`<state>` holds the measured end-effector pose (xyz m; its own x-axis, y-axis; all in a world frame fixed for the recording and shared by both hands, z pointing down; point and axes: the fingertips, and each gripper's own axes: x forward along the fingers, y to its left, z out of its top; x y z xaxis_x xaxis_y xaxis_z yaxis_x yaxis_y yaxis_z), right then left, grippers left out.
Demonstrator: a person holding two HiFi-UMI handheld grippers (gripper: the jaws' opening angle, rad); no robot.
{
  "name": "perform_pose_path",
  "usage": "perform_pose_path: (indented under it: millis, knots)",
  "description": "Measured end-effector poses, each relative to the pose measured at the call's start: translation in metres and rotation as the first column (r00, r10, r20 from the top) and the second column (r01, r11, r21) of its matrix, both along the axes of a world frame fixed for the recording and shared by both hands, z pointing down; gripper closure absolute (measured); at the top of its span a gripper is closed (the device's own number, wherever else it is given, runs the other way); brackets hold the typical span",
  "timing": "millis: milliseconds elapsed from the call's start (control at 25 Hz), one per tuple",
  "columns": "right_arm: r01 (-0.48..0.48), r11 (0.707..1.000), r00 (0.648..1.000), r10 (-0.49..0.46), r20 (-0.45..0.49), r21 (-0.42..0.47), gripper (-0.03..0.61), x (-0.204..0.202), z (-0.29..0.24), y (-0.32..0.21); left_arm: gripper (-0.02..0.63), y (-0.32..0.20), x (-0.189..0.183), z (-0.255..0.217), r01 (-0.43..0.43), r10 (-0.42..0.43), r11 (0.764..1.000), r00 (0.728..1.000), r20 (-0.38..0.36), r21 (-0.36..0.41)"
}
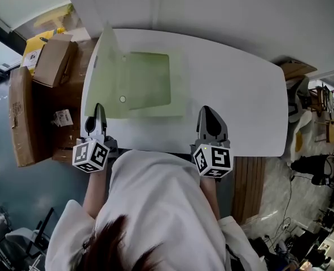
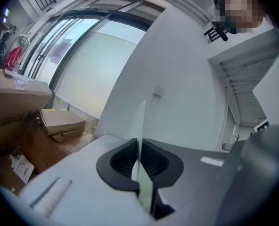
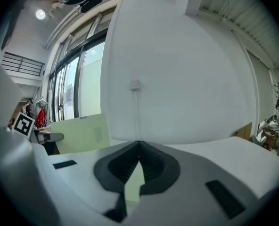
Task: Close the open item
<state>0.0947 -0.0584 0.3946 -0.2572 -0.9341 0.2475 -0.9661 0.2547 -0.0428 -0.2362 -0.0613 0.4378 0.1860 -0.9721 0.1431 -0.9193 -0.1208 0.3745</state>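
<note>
Left gripper (image 1: 99, 108): fingers pinched on the raised cover (image 1: 106, 66) of the green folder (image 1: 150, 81), which stands edge-on between and ahead of them. Right gripper (image 1: 210, 112): fingers pressed together on nothing, with the folder body flat just to their left. Closing is judged barely begun, as the cover is not yet folded down.

Tool (image 3: 139, 144) with jaws together, pale green folder flap (image 3: 80, 133) beyond at left.

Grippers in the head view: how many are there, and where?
2. The left gripper is shut on the green folder's raised flap at its near-left corner. The right gripper hangs over the white table, just right of the folder's near-right corner. None appears hidden.
</note>
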Motion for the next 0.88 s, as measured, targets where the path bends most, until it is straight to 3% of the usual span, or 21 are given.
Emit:
perform_pose_path:
  millis: [880]
  knots:
    - [-0.020,1.000,0.999,0.020,0.045,0.000,0.574,0.0035,0.0016,0.0009,0.601,-0.0023,0.0065,-0.0015,-0.020,0.020,1.000,0.999,0.025,0.001]
